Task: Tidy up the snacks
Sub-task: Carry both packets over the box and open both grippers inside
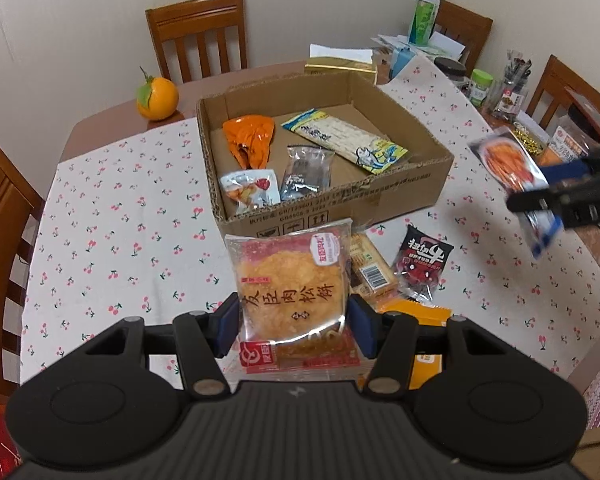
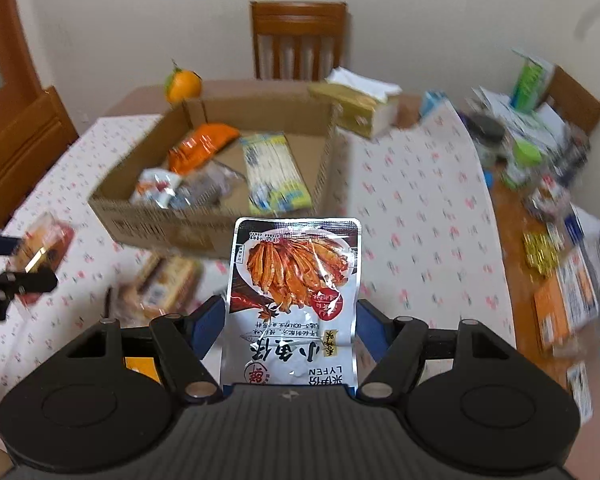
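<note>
Cherry-print tablecloth over a wooden dining table, chairs all round, clutter down the far right side. So, snack sorting.

Both tools are loaded. Left gripper is clamped on the sides of a clear-wrapped meat floss cake, held up off the cloth just in front of the cardboard box. Right gripper is pinched shut on a silver dried fish pouch, also in the air, near side of the box and a bit to its right.

My take on the step: both packs look lifted clear, so next is carrying them over the near wall and dropping them in. I'd clear that wall properly before going forward, since the pouch hangs floppy and could catch the edge. Go for the bare cardboard on the right half of the floor, and let go low so nothing bounces out. Probably one hand at a time so the grippers don't bump.

Box already holds an orange crinkly bag at back left, a long yellow-and-blue fish strip pack lying diagonally, a small clear dark snack, and a little white-and-red packet in the near left corner.

Still loose on the cloth: a black-and-red packet, a barcode biscuit pack, something orange. An orange fruit sits behind the box.
</note>
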{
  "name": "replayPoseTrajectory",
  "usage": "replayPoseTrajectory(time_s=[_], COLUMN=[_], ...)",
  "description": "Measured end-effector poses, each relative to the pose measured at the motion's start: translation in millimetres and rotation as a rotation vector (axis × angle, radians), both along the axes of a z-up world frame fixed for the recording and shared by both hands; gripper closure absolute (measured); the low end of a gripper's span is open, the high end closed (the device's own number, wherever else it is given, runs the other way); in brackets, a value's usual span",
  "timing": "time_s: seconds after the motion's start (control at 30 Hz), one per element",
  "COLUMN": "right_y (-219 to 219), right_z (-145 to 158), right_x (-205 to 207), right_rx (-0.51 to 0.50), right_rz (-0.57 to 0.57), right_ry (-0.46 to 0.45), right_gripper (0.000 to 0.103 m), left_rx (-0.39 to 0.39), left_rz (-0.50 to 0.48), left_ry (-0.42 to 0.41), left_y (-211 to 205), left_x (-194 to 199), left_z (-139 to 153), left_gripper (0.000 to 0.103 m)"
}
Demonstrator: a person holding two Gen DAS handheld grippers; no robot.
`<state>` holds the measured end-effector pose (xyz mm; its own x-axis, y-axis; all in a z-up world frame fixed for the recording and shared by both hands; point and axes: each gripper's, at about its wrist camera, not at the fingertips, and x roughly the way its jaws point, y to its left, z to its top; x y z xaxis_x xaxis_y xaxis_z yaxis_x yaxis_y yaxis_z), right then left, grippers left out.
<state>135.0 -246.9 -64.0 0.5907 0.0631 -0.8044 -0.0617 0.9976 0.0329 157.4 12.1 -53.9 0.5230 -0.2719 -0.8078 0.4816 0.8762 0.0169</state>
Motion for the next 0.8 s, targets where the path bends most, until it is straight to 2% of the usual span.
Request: replayPoseTrajectory(time_s=[0.33, 0.67, 0.77, 0.8], right_y=[24, 50, 53, 53], right_z=[33, 15, 3, 0], right_x=[81, 159, 166, 165], right_rx=[-0.009, -0.028, -0.014, -0.013], right_rz=[0.14, 0.217, 0.226, 0.225], right_ry=[-0.109, -0.105, -0.077, -0.076], right_gripper=[0.028, 0.026, 0.017, 0.006], left_rx=[-0.002, 0.001, 0.006, 0.007], left_rz=[0.048, 0.138, 0.14, 0.137], left_ry=[0.016, 0.01, 0.001, -0.003], left_y=[17, 37, 36, 34], left_x=[-1, 7, 13, 16], left_z=[0, 3, 7, 9], left_gripper=[0.047, 0.047, 0.047, 0.047])
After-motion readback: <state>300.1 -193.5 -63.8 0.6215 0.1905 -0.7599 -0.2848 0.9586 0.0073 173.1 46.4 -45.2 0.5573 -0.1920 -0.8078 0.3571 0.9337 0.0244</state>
